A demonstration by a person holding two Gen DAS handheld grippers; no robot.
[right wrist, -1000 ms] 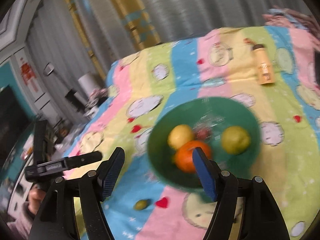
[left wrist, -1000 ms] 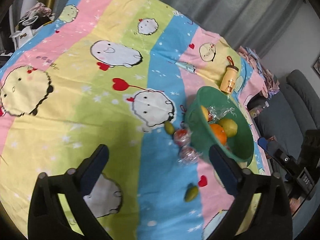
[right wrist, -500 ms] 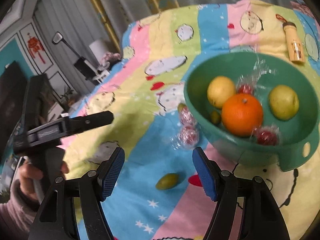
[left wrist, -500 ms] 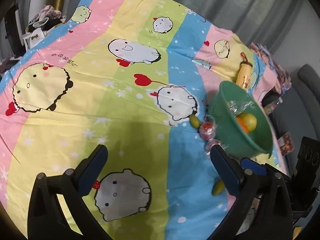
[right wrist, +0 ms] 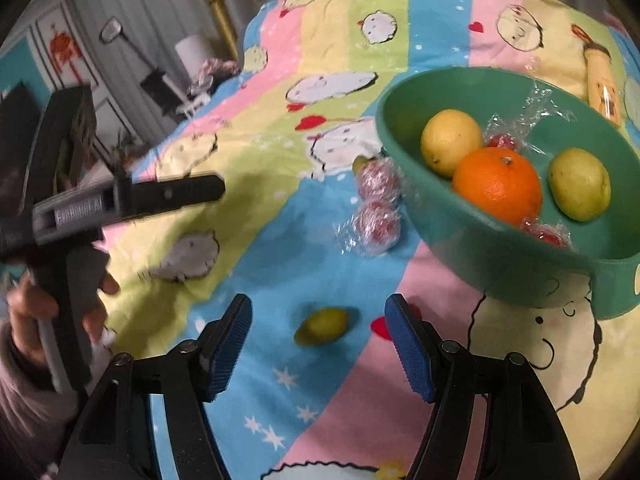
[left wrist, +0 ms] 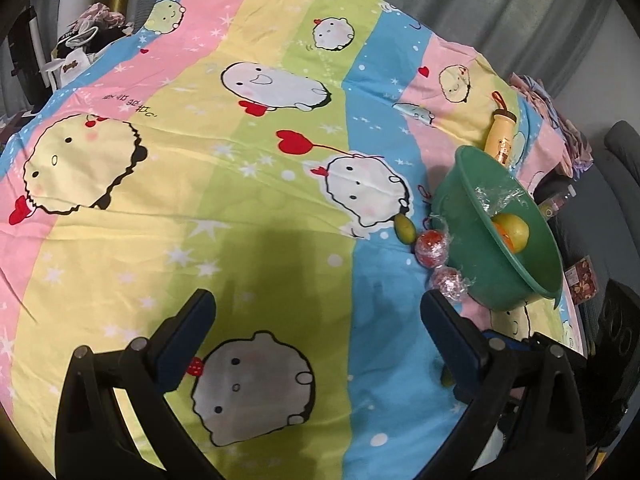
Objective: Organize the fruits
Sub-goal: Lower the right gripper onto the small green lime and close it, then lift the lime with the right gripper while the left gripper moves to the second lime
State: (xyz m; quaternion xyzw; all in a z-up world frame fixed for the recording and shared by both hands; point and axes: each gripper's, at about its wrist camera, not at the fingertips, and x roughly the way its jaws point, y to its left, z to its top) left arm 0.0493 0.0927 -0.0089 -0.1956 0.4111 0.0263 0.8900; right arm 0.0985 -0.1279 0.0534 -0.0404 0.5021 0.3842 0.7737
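Observation:
A green bowl (right wrist: 408,104) on the striped cartoon bedsheet holds an orange (right wrist: 498,186), two yellow-green fruits and wrapped red fruits. Two plastic-wrapped red fruits (right wrist: 378,222) lie beside its left wall, with a small green fruit (left wrist: 404,227) behind them. Another small green fruit (right wrist: 322,325) lies on the sheet just ahead of my right gripper (right wrist: 318,350), which is open and empty with the fruit between its fingers' line. My left gripper (left wrist: 316,338) is open and empty above the sheet, left of the bowl (left wrist: 476,208). It also shows in the right wrist view (right wrist: 120,200).
A yellow bottle (right wrist: 600,80) lies on the sheet beyond the bowl. Room furniture and clutter stand past the far left edge of the bed (left wrist: 76,48). A grey sofa (left wrist: 620,160) is at the right.
My right gripper has come down and closer to the small green fruit in front of the bowl. My left gripper has shifted left and lower, so the bowl sits further right in its view.

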